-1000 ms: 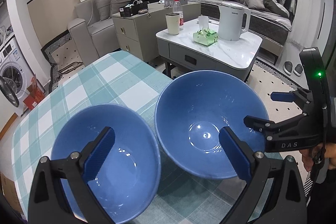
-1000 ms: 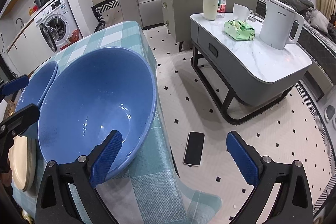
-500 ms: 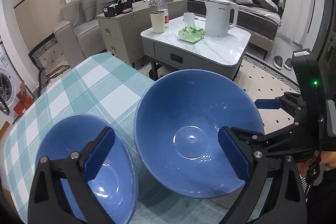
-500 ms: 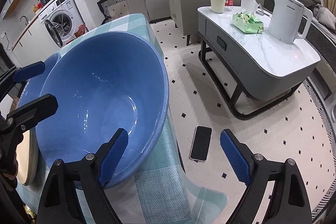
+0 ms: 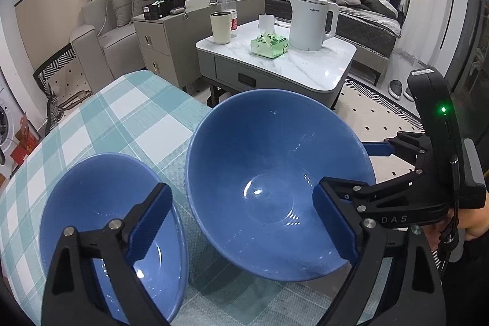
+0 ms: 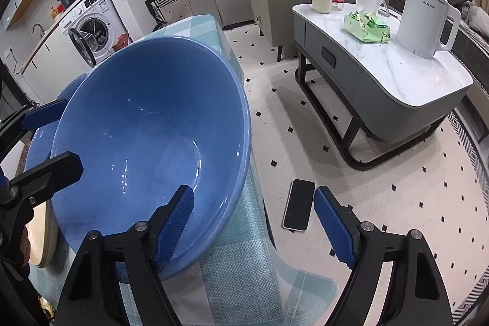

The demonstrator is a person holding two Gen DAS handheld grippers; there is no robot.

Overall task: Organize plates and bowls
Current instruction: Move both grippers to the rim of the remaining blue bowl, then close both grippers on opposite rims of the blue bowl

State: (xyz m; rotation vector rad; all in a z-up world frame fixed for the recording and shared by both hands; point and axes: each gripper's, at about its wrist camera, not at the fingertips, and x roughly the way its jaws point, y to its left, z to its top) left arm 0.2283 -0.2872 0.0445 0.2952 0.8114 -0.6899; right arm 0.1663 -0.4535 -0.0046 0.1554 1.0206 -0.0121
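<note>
Two blue bowls stand on the checked tablecloth. The larger bowl is on the right in the left wrist view and fills the left of the right wrist view. The smaller bowl is to its left. My left gripper is open, one finger over each bowl. My right gripper is open and straddles the larger bowl's near rim, its left finger inside the bowl. It also shows at the right in the left wrist view.
A cream plate lies on the table at the left edge. The table's edge runs just right of the larger bowl. A phone lies on the floor. A coffee table with a kettle, tissue pack and cup stands beyond.
My right gripper's fingers have come closer together around the larger bowl's rim. The left gripper's view has shifted left and the larger bowl looks nearer and more tilted.
</note>
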